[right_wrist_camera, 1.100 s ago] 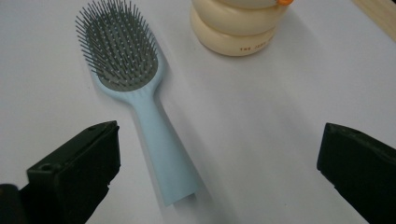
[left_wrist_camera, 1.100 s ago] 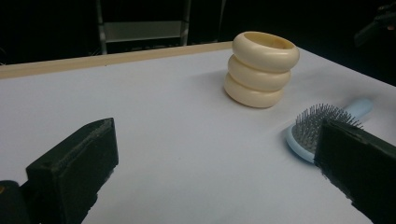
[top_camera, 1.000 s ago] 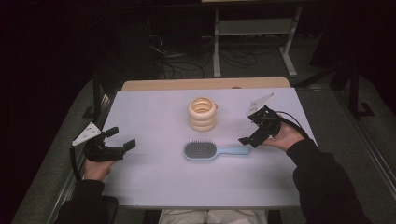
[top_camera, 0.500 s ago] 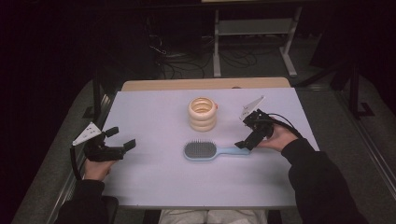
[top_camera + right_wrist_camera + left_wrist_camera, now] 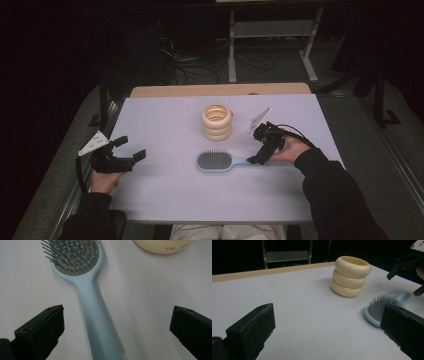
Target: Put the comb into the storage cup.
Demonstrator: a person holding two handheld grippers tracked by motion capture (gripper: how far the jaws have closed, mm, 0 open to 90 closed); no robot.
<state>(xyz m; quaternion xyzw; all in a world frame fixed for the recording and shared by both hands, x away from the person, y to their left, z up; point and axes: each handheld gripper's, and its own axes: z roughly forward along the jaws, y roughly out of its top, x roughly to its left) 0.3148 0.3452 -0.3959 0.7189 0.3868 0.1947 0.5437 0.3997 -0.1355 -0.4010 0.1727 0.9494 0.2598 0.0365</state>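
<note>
A light blue hairbrush lies bristles-up in the middle of the white table, its handle pointing right. Behind it stands a cream holder shaped like three stacked rings. My right gripper hovers open over the handle's end; in the right gripper view the handle runs between its wide-apart jaws, and the cream holder shows at the top. My left gripper rests open at the table's left edge, with nothing between its jaws. From there I see the holder, the brush head and the right gripper farther off.
A wooden strip borders the table's far edge. Beyond it, in the dark, stand a metal shelf frame and loose cables on the floor. Bare table surface lies between the left gripper and the brush.
My right gripper has moved left and down towards the brush handle's end, and now straddles it. The left gripper has stayed put.
</note>
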